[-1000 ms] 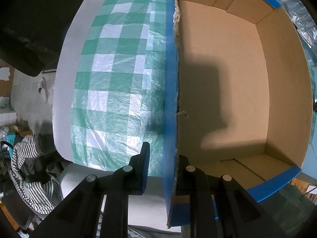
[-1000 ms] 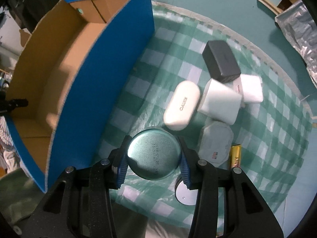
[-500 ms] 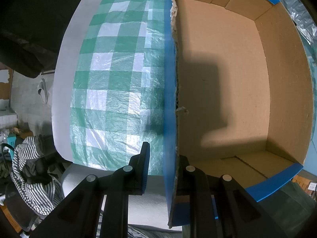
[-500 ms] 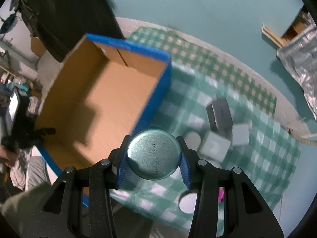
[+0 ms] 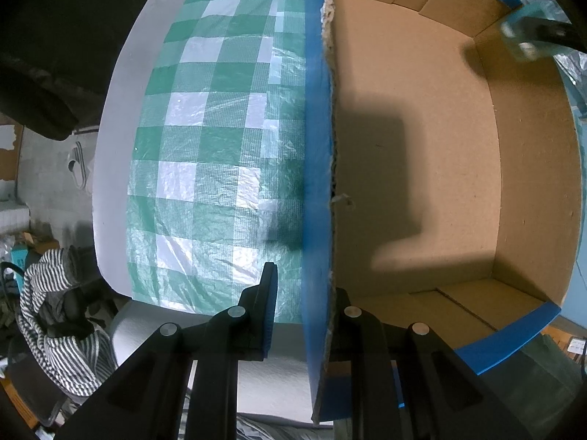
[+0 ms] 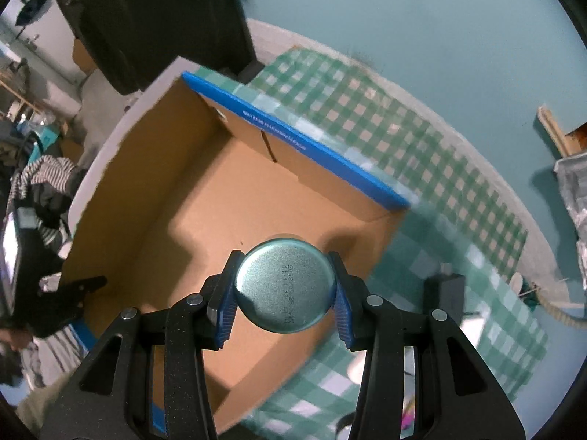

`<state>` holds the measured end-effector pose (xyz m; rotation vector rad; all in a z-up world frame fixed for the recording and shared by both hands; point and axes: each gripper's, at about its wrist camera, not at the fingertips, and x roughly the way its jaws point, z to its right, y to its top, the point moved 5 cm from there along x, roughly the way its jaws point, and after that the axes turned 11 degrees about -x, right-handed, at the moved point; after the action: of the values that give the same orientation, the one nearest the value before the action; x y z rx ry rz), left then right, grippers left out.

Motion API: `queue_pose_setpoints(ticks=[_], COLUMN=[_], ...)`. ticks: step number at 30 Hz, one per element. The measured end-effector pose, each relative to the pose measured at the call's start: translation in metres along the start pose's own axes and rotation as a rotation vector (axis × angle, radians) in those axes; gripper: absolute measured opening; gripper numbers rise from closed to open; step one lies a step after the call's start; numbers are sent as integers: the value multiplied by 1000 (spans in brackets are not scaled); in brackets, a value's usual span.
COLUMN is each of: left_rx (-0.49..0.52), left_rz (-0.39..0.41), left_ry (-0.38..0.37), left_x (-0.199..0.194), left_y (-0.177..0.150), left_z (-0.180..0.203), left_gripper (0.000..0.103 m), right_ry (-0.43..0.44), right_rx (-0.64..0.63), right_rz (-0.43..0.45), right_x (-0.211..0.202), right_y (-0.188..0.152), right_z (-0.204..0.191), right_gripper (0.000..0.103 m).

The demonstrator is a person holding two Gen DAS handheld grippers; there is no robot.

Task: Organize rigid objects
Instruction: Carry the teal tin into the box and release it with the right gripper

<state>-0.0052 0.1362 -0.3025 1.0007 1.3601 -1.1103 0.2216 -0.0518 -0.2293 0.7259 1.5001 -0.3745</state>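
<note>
A round silver tin point(image 6: 285, 285) sits between the blue pads of my right gripper point(image 6: 284, 293), which is shut on its sides. The tin hangs above the brown floor of an open cardboard box point(image 6: 205, 220) with blue outer walls. My left gripper point(image 5: 306, 311) points straight down and is shut on the box's left wall point(image 5: 317, 146), one finger outside and one inside. In the left wrist view the right gripper point(image 5: 528, 36) shows as a blur over the box's far right corner. The left gripper point(image 6: 73, 293) shows dark at the box's left edge. The box holds nothing.
A green and white checked cloth point(image 5: 220, 128) covers the round table point(image 5: 117, 146). On the cloth to the right of the box are a dark block point(image 6: 445, 289) and a white round thing point(image 6: 357, 370), both blurred. Striped clothing point(image 5: 47, 311) lies off the table's left.
My right gripper has carried the tin left, from above the cloth and the loose objects to above the inside of the box. The left gripper and the box have kept still.
</note>
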Motion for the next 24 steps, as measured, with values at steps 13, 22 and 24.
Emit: queue_pose_setpoints(ticks=[13, 22, 24], left_rx=[2, -10, -8], left_rz=[6, 3, 4], left_ry=[5, -1, 1], left_x=[1, -1, -2], left_y=[-1, 1, 1], left_z=[-3, -2, -2], left_gripper=[19, 19, 19], right_ry=[-9, -30, -20], right_rx=[11, 36, 48], right_rz=[-71, -58, -40], right_x=[47, 45, 40], right_y=[-3, -2, -2], right_z=[0, 5, 6], right_gripper=[44, 51, 58])
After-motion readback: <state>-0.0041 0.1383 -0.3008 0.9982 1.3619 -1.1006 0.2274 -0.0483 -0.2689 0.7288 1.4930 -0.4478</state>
